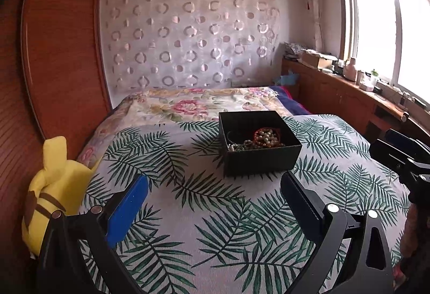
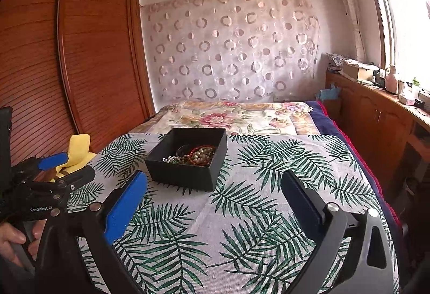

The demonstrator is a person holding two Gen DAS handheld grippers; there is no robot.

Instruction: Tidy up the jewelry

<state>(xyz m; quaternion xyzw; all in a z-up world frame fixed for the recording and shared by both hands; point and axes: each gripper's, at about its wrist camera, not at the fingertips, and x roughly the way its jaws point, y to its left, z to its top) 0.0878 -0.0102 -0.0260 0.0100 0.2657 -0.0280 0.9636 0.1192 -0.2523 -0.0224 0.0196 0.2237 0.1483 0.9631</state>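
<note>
Presently, my left gripper (image 1: 214,201) stands wide open with nothing between its blue pads, held above the near part of the palm-leaf bedspread (image 1: 188,226). My right gripper (image 2: 214,200) is likewise wide open and empty, over the same cloth. Neither touches anything.

Black jewelry box (image 1: 262,159): open-topped, square, resting flat on the bedspread towards its far edge, close to where the leaf print meets the floral quilt (image 1: 188,104). It lies ahead of both grippers and apart from them. From the left wrist view it sits straight ahead and slightly to the right of the gap between my fingers; from the right wrist view the box (image 2: 185,173) sits ahead and to the left, just beyond my left-hand pad.

Contents: a tangle of jewelry gathered against the near side of the box. I can make out a strand of pale beads (image 1: 266,136), a red beaded strand beside it, and silvery chain (image 2: 169,159) at the left of the heap. Individual pieces cannot be told apart further.

Yellow plush toy (image 1: 57,186): at the left edge of the bed, against the wooden wardrobe (image 2: 88,52).

In the right wrist view my left gripper (image 2: 64,167) shows at the left, near the plush toy.
</note>
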